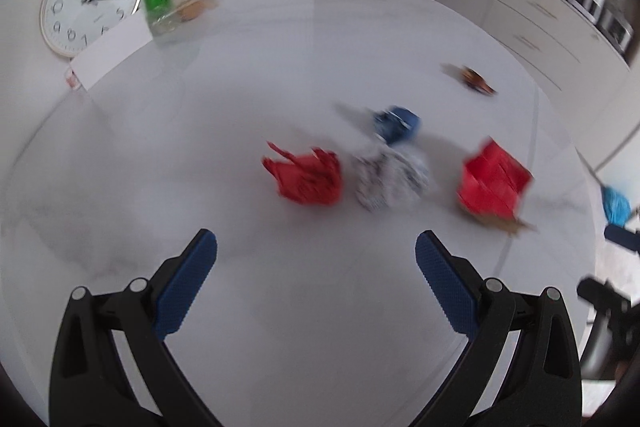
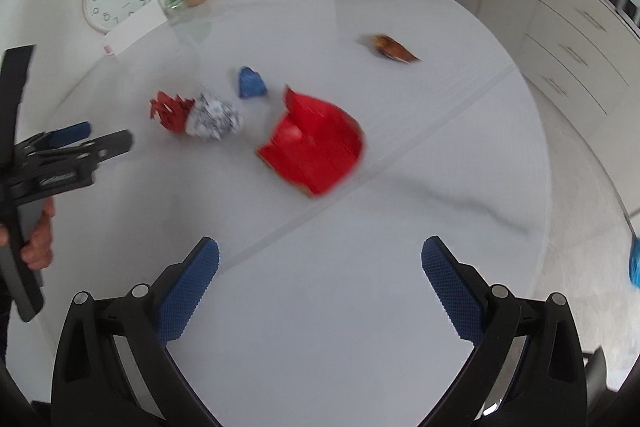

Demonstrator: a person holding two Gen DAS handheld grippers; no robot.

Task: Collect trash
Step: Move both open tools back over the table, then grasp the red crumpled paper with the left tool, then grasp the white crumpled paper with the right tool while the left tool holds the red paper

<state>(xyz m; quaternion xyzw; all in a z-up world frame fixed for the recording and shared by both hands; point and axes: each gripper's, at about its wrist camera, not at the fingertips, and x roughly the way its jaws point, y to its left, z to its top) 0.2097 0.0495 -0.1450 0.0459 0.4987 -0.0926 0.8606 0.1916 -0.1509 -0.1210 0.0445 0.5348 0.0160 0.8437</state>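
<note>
While both wide open and empty, each hand-held gripper (image 1: 316, 247) (image 2: 320, 251) well short of crumpled trash (image 1: 306, 175) ahead

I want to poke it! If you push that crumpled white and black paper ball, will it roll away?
Probably a little. The crumpled paper ball looks roundish, so a push may roll it, but its wrinkles would likely stop it soon. It seems light and squashy, so open jaws could crush it. It sits against the red crumpled wrapper, which might get nudged too.
</note>
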